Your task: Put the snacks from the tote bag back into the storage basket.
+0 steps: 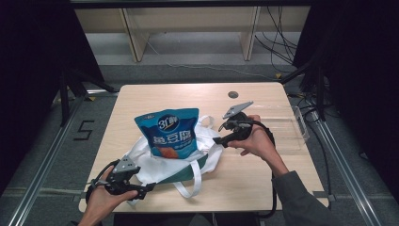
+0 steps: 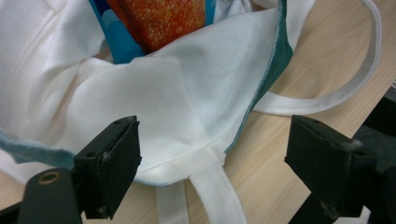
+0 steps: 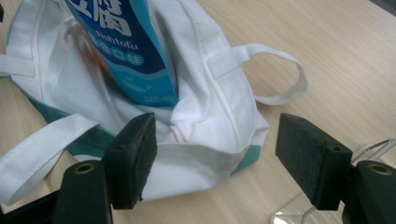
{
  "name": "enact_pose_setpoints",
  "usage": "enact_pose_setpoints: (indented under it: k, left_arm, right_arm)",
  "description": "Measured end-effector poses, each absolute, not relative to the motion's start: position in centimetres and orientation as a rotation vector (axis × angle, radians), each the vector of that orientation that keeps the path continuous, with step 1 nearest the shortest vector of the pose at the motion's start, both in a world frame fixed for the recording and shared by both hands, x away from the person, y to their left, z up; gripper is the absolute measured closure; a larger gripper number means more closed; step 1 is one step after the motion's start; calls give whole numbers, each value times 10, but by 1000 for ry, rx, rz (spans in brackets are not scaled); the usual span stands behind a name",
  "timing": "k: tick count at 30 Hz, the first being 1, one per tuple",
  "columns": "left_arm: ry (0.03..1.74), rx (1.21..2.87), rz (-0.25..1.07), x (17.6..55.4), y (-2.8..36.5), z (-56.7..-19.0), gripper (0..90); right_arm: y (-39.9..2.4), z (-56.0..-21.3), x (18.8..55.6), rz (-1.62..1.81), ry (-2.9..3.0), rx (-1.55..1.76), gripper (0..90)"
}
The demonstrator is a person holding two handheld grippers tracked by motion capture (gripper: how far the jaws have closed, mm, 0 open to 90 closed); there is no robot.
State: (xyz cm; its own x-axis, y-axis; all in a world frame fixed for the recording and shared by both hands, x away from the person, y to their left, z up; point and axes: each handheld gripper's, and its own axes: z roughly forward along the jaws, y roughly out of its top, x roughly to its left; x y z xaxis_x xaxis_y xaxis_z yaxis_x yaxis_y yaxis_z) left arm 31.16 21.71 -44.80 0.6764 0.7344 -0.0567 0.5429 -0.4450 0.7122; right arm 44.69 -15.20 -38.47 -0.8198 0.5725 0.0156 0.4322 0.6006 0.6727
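In the lower left of the high view, the left gripper [image 1: 141, 188] sits in the person's left hand [image 1: 101, 200] at the near edge of the light wooden table [image 1: 263, 183], just beside the lower left corner of the white cloth tote bag with a teal rim [image 1: 155, 167]. Its jaws are spread wide; in the left gripper view they stand apart with the bag's white cloth and one white strap [image 2: 215, 196] lying on the table ahead of them, pinching nothing.

The bag lies crumpled in the middle of the high view. A blue plastic snack pouch with white lettering and an orange picture [image 1: 170, 133] stands in its mouth, its upper half above the cloth. One white loop handle [image 1: 190, 181] trails toward the bottom edge of the table.

Right of centre in the high view, the right gripper [image 1: 220, 139] is held in the right hand [image 1: 256, 141], just beside the bag's right side. Its jaws are also spread, with nothing pinched; in the right gripper view the bag's corner lies beyond them. A clear plastic tray [image 1: 289, 127] rests at the right edge of the table.
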Motion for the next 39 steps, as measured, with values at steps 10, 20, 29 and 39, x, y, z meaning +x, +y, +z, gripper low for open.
enact_pose_setpoints:
  k: [10, 20, 29, 39]
  left_arm:
    - [959, 2172, 346, 305, 226, -445, 187]
    - [981, 2185, 348, 301, 238, -444, 189]
    - [990, 2180, 353, 301, 237, -447, 192]
    - [990, 2195, 355, 302, 236, -448, 194]
  right_arm:
    - [-147, -365, 440, 1005, 2638, 754, 306]
    - [-121, -328, 446, 929, 2696, 553, 304]
    - [-88, -295, 454, 913, 2747, 414, 321]
    - [-57, -276, 464, 877, 2795, 312, 367]
